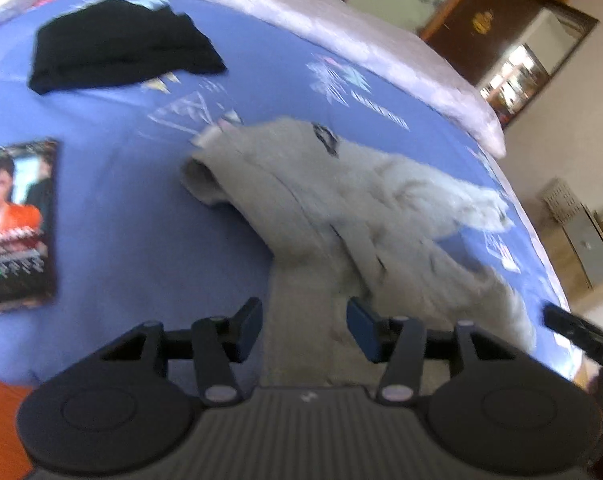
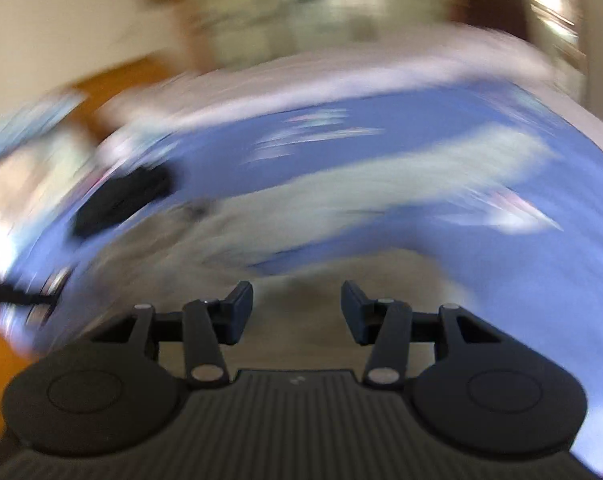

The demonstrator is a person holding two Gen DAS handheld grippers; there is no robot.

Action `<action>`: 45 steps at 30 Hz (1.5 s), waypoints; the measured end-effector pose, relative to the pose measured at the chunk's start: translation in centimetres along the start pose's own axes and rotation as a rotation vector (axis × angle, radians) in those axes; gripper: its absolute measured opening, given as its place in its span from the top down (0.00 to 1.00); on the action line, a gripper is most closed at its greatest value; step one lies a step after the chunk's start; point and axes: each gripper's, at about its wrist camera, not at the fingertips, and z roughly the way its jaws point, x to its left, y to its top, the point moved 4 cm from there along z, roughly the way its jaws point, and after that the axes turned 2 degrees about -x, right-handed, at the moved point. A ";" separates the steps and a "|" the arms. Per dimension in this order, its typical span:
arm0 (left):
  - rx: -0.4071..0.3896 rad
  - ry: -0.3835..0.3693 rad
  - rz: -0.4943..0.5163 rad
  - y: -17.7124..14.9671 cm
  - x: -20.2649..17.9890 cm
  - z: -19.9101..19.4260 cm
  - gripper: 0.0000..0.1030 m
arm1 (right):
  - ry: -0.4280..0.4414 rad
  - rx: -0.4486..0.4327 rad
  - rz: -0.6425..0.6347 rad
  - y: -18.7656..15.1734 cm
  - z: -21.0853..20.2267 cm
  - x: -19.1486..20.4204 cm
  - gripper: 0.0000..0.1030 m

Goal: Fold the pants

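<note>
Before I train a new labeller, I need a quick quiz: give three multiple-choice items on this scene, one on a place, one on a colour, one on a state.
1. Where does the phone lie?
A. left of the grey pants
B. on the pants
C. on the floor

2. What colour is the sheet?
A. green
B. blue
C. red

3. How do the left gripper fingers stand?
A. shut on the pants
B. apart, pressing nothing
C. shut on the phone

Answers: A, it rests on bare sheet left of them; B, blue with pale print; B, a gap shows between them.
</note>
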 end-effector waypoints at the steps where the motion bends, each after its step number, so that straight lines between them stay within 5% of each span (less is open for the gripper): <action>1: 0.017 -0.008 0.006 -0.5 -0.4 0.2 0.52 | 0.053 0.024 -0.041 -0.1 1.3 1.9 0.49; 4: 0.065 -0.023 0.028 -2.2 -1.5 1.2 0.51 | 0.132 0.099 -0.170 -0.6 6.1 6.1 0.49; 8: 0.139 -0.008 0.011 -4.3 -1.8 3.3 0.55 | 0.106 0.180 -0.266 -2.2 11.6 8.3 0.53; 9: 0.116 0.012 0.031 -4.5 -2.1 3.2 0.64 | 0.072 0.202 -0.280 -2.4 12.6 8.1 0.66; 10: 0.115 0.028 0.071 -4.6 -2.7 3.2 0.91 | 0.031 0.213 -0.279 -2.3 13.3 7.4 0.92; 13: 0.125 0.020 0.086 -4.8 -3.3 2.7 0.96 | 0.047 0.094 -0.051 1.4 10.6 2.6 0.94; 21: 0.094 0.011 0.054 -4.5 -2.7 -1.6 0.96 | -0.491 -0.338 0.307 8.1 -5.5 -17.0 0.94; 25: 0.121 0.036 0.017 -5.3 -1.9 -2.0 0.96 | -0.707 -0.462 0.543 5.2 -9.5 -26.1 0.94; 28: 0.143 0.058 0.023 -5.9 -2.0 -1.4 0.95 | -0.927 -0.453 0.726 0.5 -9.5 -31.7 0.92; 30: 0.162 0.065 0.036 -5.9 -2.2 -1.0 0.91 | -1.022 -0.435 0.925 -2.7 -8.3 -34.2 0.81; 32: 0.184 0.071 0.030 -5.9 -2.1 -0.8 0.79 | -0.980 -0.469 1.132 -6.1 -6.9 -34.8 0.65; 34: 0.196 0.053 -0.004 -6.0 -1.5 -0.7 0.54 | -0.903 -0.510 1.171 -7.7 -6.6 -33.8 0.63; 39: 0.246 -0.081 -0.173 -6.5 0.1 0.2 0.47 | -0.763 -0.493 1.067 -7.9 -5.3 -29.4 0.56; 44: 0.289 -0.184 -0.279 -6.7 -0.1 2.8 0.57 | -0.666 -0.463 1.050 -8.6 -4.4 -29.1 0.54; 45: 0.292 -0.181 -0.272 -6.6 -0.4 3.2 0.75 | -0.678 -0.466 1.053 -8.8 -4.8 -29.6 0.54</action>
